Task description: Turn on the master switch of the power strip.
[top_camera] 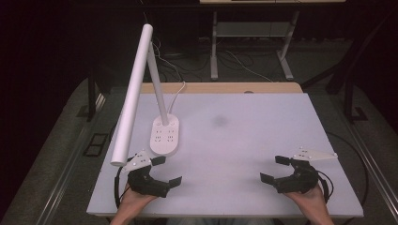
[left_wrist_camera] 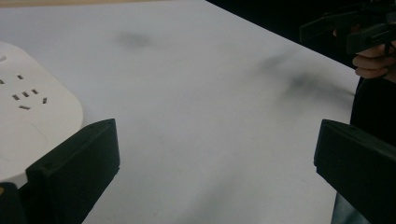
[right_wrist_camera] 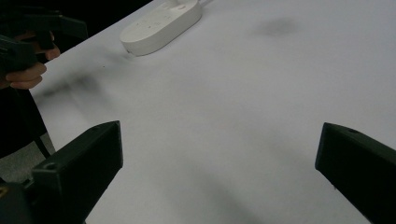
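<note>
Nearest the high camera, at the table's front edge, the person's two hands hold the grippers low over the white table. The left gripper sits at the front left with its jaws spread wide and nothing between them; in the left gripper view its two black jaws stand far apart over bare tabletop. The right gripper sits at the front right, likewise spread and holding nothing.

The white desk lamp stands on the left half of the table. Its oval base lies just beyond the left gripper, near its upper jaw but apart from it, and well apart from the right gripper. The base carries socket slots; no brand or writing can be read on it. A thin post rises from the base, and the long tube head slants down toward the left gripper's grey plate. A white cord runs from the base toward the back edge. A faint dark smudge marks the table's middle.
</note>
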`<state>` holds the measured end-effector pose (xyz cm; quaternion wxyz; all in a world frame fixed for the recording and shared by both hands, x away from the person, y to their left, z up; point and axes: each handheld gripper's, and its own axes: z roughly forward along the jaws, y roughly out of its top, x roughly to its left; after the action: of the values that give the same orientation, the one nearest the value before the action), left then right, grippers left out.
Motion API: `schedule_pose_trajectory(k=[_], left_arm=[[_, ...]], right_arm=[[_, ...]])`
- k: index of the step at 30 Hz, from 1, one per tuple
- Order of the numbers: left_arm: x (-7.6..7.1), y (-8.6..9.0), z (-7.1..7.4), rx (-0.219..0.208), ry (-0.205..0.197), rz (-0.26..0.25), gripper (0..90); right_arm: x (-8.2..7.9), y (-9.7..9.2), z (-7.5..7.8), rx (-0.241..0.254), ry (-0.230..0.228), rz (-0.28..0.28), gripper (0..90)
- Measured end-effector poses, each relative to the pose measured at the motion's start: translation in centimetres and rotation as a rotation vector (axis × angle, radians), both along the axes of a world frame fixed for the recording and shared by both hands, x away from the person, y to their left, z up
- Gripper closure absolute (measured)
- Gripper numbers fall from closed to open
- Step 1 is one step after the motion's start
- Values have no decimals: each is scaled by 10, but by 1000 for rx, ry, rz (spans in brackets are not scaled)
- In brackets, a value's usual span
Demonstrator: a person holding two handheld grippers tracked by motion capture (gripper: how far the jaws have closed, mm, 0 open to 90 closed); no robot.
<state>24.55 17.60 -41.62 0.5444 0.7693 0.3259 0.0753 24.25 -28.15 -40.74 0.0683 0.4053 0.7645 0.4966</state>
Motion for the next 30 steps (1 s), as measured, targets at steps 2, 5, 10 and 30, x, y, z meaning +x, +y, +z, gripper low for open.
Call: schedule_pose_trajectory(k=[2,5,10,30], left_arm=[[0,0,0,0,2,-1,0],[-1,0,1,-6,3,1,0],[-1,2,2,-5,5,5,0],[5,2,6,-1,16,8,0]], right_arm=[[0,-1,0,1,2,-1,3],[0,-1,-1,-2,1,-1,3],[0,-2,-3,-3,16,1,3],[0,-4,-4,-13,28,12,3]])
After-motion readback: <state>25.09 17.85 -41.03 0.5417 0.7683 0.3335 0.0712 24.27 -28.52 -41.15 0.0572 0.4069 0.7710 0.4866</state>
